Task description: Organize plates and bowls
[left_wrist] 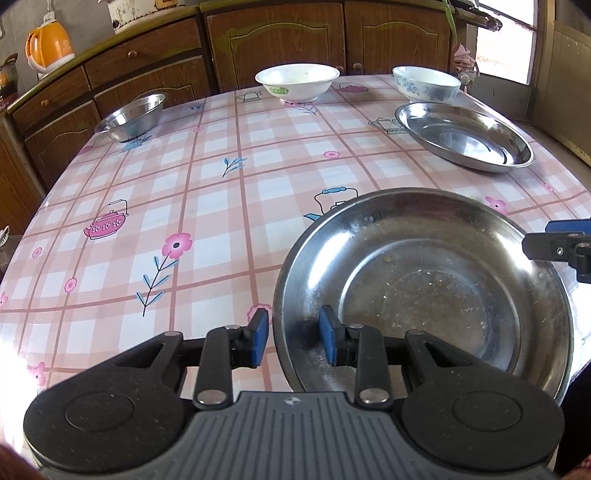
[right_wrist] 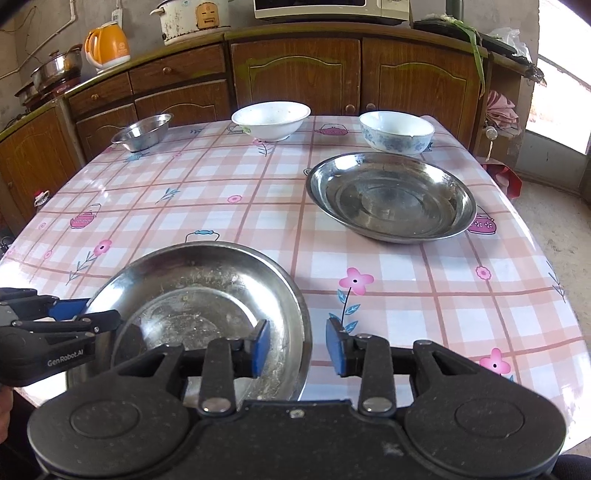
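L gripper (left_wrist: pixel 294 338): black, blue pads, jaws part open, straddling near-left rim of the near plate; one pad outside over the cloth, other inside the dish; gap shows both sides of rim, pads not pressing. Nothing held.
R gripper (right_wrist: pixel 297 347): same build, jaws part open, straddling near-right rim of same plate; left pad over the dish, right pad over the cloth. No clamp visible, nothing held.
Near plate (left_wrist: pixel 424 291): round shallow stainless steel plate w/ food specks and smears, flat on table at near edge, between both grippers.
Table (right_wrist: pixel 229 221): covered w/ glossy pink-and-white check cloth, flower + teapot prints.
2nd plate (right_wrist: pixel 391 197): bigger round shallow stainless steel plate, mid-right of table, apart from near plate, just in front of the blue-patterned bowl.
Blue-patterned bowl (right_wrist: pixel 397 132): white ceramic w/ blue floral print, far right, upright.
White bowl (right_wrist: pixel 270 120): plain white, small green mark on side, far centre, upright.
Steel bowl (right_wrist: pixel 142 132): small stainless steel bowl, far left, upright, well apart from other bowls.
Behind table: brown wooden cabinets (right_wrist: pixel 295 74); on top an orange-yellow electric kettle (right_wrist: pixel 108 44), white rice cooker (right_wrist: pixel 192 18), steel lidded pot (right_wrist: pixel 57 68) at far left.
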The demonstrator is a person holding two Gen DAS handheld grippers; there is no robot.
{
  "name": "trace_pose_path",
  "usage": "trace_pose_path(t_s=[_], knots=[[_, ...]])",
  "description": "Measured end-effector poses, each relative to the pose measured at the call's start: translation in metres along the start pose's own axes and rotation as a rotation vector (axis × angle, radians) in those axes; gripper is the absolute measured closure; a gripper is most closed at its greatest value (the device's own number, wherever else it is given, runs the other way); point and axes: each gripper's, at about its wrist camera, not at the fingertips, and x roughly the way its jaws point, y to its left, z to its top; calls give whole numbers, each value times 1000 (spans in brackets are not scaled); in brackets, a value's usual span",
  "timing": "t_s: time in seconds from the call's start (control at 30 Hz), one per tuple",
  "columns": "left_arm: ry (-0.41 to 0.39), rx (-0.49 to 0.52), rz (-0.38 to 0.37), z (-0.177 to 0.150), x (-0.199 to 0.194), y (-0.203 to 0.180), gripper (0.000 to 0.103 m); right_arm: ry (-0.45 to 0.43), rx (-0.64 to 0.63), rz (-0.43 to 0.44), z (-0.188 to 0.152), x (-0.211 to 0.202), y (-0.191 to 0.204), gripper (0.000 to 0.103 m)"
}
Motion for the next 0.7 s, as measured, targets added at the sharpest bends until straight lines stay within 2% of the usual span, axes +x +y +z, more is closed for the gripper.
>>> trace_pose_path(t_s=[0.07,0.13,0.2,0.27,0.33,0.5,0.7], knots=[[-2,1,3,0,-1,0,70,-4,8,-3,0,0,-3,53],[-3,0,3,0,-1,1,60,-11,19,-7,1,-1,-7,52],[-8,-13,-15,0,-2,3,59,-19,32,-15,3,-3,-11,51],[-25,-24,-24,2,-6,4,52,-29,49,-17,4,-5,-15,48],[-44,-39,-30,7,-11,5,37,-38,69,-15,6,-6,-20,46],[-79,-92,-87,24,-20,8,26,-74,110,-25,13,-12,-33,38],[-109,-61,-134,49,-24,-5,16,-122,159,-47,24,-22,-55,35]])
